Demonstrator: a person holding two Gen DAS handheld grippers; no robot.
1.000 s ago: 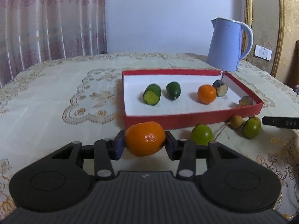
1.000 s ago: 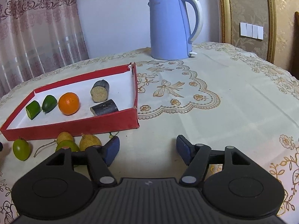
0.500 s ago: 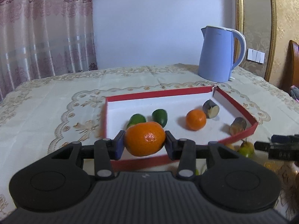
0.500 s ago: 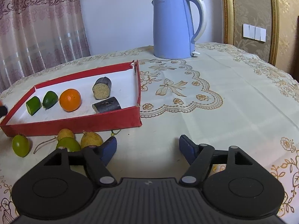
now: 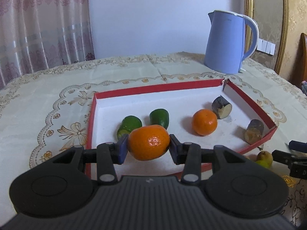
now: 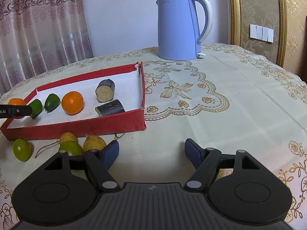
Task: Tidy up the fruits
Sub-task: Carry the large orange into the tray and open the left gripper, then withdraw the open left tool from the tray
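My left gripper (image 5: 148, 148) is shut on an orange mandarin (image 5: 148, 141) and holds it above the near left part of the red box (image 5: 157, 87) with its white floor. Inside the box lie two green fruit pieces (image 5: 131, 124), a second mandarin (image 5: 205, 122) and two dark cane pieces (image 5: 221, 107). My right gripper (image 6: 151, 153) stands open over bare cloth to the right of the box's front, nothing between its fingers. Just left of it, outside the box, lie loose green fruits (image 6: 21, 149) and tan fruits (image 6: 94, 142).
A blue kettle (image 6: 180, 26) stands at the back of the table, behind the box's right corner. An embroidered cream tablecloth (image 6: 211, 115) covers the round table. Curtains hang behind on the left, and a gold-framed wall stands on the right.
My left gripper has carried the mandarin forward, from in front of the box to over its near wall. The right gripper's jaws have spread a little wider; that hand has stayed put.
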